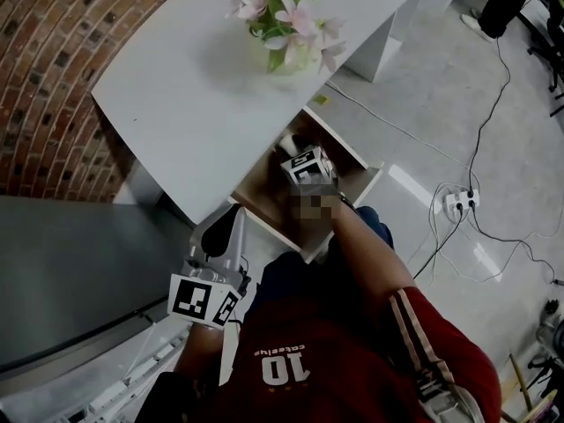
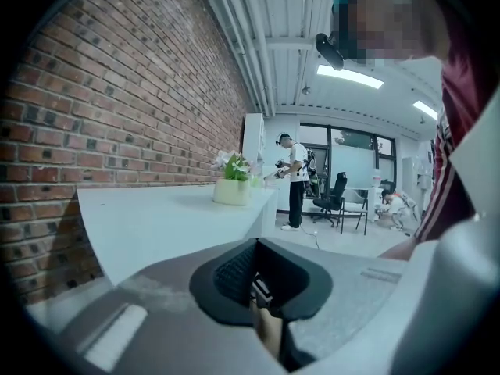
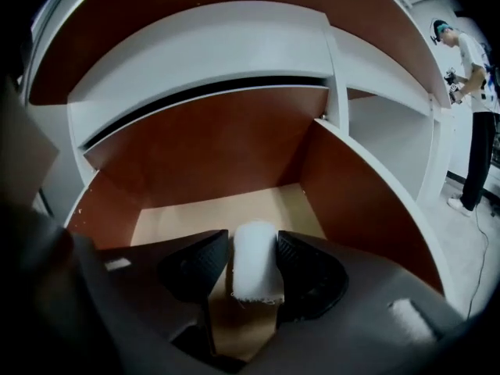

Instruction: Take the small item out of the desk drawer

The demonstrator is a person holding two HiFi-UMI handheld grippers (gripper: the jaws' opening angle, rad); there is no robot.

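The scene was lit by ceiling strips (image 2: pixel 349 75), which were blown out in the left gripper view. Glare was recorded on the floor (image 1: pixel 407 183), while the drawer (image 3: pixel 223 151) interior was left dim. Both gripper views were bowed and vignetted at the edges, and near foregrounds were blurred.

The head view looks down on the desk (image 1: pixel 176 86) and drawer (image 1: pixel 264 192). The right gripper view sits close inside that drawer. The left gripper view looks along the desk.

Dark red shirt (image 1: pixel 339 373) with a white "10" and pale, black-edged stripes down the sleeve (image 1: pixel 412 324). The left gripper (image 2: pixel 262 287) and right gripper (image 3: pixel 254 242) are grey with black pads. Behind each one's jaws sits a white cube (image 1: pixel 204 300) with black square markers.
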